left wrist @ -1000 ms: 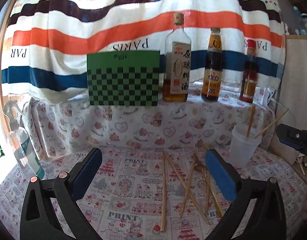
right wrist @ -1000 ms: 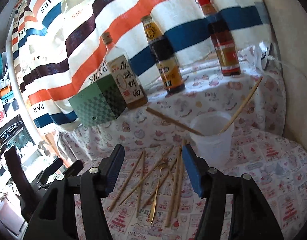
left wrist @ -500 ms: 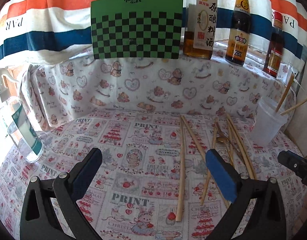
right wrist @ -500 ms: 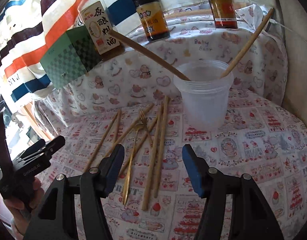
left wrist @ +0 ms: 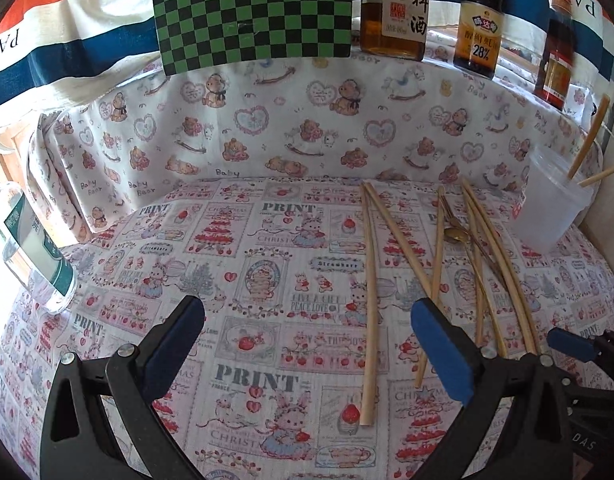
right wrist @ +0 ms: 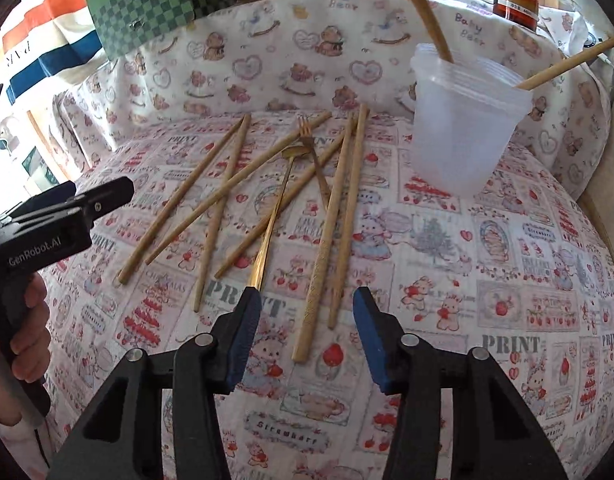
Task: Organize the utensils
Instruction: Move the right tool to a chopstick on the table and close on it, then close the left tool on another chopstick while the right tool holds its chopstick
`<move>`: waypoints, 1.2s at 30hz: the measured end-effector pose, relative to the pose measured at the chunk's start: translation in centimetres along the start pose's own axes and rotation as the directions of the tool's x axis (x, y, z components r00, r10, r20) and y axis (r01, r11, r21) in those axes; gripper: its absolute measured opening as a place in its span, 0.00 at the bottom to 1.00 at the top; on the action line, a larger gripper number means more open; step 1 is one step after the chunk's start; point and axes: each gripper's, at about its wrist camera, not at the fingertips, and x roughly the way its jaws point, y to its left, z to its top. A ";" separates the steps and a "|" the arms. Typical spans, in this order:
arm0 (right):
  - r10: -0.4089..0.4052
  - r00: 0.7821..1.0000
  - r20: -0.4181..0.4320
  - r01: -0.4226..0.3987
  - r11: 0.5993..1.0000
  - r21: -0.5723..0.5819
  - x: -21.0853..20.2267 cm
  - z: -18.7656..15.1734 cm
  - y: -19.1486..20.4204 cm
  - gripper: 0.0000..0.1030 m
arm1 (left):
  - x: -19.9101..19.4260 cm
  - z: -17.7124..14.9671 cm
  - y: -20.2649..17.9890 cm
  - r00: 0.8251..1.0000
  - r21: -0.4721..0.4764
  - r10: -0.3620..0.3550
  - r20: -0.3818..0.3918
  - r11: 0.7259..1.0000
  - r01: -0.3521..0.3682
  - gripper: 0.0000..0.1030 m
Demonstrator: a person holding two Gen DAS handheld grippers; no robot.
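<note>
Several wooden chopsticks lie scattered on the printed tablecloth, with a gold spoon and a gold fork among them. A translucent plastic cup stands at the right and holds two chopsticks. My right gripper is open and empty, low over the near ends of two chopsticks. My left gripper is open and empty, with one long chopstick between its fingers. The cup shows at the right in the left wrist view.
A raised shelf draped in bear-print cloth runs along the back, carrying a green checkered box and three sauce bottles. A spray bottle stands at the left edge. A striped cloth hangs behind.
Both grippers have moved forward and down toward the tablecloth and the chopsticks. The utensils have not moved. Both grippers stay open.
</note>
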 end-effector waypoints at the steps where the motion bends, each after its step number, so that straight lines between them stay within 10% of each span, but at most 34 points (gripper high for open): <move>1: 0.001 1.000 -0.013 -0.001 1.000 -0.004 0.2 -0.1 0.1 0.45 | -0.1 0.0 0.2 1.000 -0.010 -0.018 -0.002 1.000 0.018 0.99; 12: -0.111 0.993 0.042 0.114 0.990 -0.079 0.3 -0.7 1.5 0.14 | -0.3 0.1 0.2 0.998 -0.005 -0.043 -0.037 0.999 0.043 0.99; 26: -0.063 0.995 0.075 0.053 0.991 0.124 -1.7 1.3 -4.1 0.08 | 2.1 -0.9 -1.4 0.967 0.028 -0.142 -0.213 0.988 0.151 0.99; 36: -0.005 0.994 0.110 -0.014 0.984 0.175 -3.4 1.8 -5.9 0.08 | 2.3 -1.4 -2.0 0.956 0.045 -0.142 -0.257 0.986 0.159 0.49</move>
